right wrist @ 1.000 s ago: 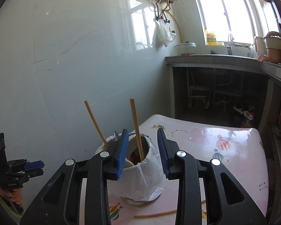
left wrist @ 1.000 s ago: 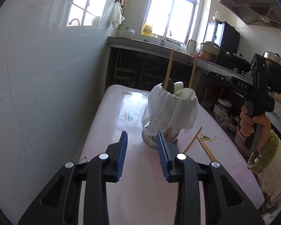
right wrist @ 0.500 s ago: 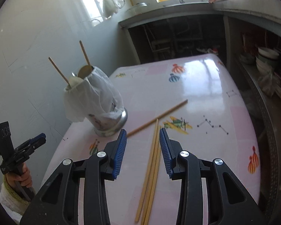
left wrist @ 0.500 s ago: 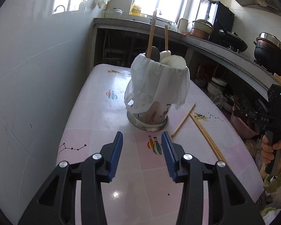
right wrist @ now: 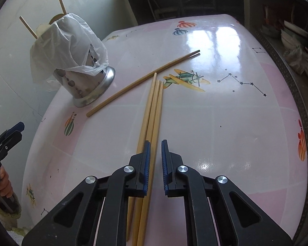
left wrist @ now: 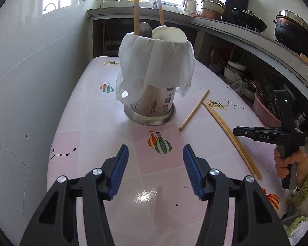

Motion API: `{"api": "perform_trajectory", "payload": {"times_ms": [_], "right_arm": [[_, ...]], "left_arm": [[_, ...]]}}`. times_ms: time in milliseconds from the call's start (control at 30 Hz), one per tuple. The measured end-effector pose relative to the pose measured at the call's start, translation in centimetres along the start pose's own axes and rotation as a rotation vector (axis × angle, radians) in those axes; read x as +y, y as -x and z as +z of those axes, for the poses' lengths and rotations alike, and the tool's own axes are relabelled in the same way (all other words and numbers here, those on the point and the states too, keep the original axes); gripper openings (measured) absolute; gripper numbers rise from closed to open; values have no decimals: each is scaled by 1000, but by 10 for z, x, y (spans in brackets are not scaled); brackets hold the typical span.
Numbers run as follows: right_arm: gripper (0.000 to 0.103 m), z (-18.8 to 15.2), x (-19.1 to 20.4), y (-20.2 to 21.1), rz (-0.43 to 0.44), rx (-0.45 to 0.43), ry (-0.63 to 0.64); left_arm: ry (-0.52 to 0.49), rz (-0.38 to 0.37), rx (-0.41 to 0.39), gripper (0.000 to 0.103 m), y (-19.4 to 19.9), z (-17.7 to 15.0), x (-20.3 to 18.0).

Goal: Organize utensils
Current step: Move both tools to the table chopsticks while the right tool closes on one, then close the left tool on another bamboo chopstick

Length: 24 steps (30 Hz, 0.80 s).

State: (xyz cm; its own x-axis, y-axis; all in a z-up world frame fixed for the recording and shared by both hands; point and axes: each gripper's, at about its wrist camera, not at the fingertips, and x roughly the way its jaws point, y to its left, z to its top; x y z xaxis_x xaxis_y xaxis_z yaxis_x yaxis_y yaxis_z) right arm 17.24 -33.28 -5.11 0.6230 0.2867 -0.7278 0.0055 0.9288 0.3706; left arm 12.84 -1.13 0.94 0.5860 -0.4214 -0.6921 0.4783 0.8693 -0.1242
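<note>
Your right gripper (right wrist: pixel 155 149) is over three chopsticks (right wrist: pixel 152 110).
Its fingers have just been closing, pinching nothing; your left gripper (left wrist: pixel 154 160) has been spreading; holder (left wrist: pixel 152 102) ahead.

- A pink table (left wrist: pixel 96 123) printed with balloons and stars.
- A dark pot (left wrist: pixel 291 32) on the counter (left wrist: pixel 236 32).
- Stacked bowls (left wrist: pixel 234 69) beneath, possibly ceramic.
- A white tiled wall (left wrist: pixel 30 61).

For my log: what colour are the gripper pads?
Blue, ribbed pads; clearest in the left wrist view.
</note>
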Motion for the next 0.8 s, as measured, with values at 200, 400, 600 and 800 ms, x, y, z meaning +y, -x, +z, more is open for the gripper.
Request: {"api": "perform_trajectory", "payload": {"times_ms": [200,400,600,800], "right_arm": [[6,3,4,-4,-11,-2,36],[5,2,2,-2,-35,-15,29],[4,-7,-21,7,-44,-21,-82],[4,-16,-35,14,-10,-35,-143]], "left_arm": [[-30,-19,23,54,-11,3,-15],[-74,-55,26,54,-25,15,-37],[-104,-193,35,54,-48,30,-72],[-162,-305,87,29,-88,33,-121]]}}
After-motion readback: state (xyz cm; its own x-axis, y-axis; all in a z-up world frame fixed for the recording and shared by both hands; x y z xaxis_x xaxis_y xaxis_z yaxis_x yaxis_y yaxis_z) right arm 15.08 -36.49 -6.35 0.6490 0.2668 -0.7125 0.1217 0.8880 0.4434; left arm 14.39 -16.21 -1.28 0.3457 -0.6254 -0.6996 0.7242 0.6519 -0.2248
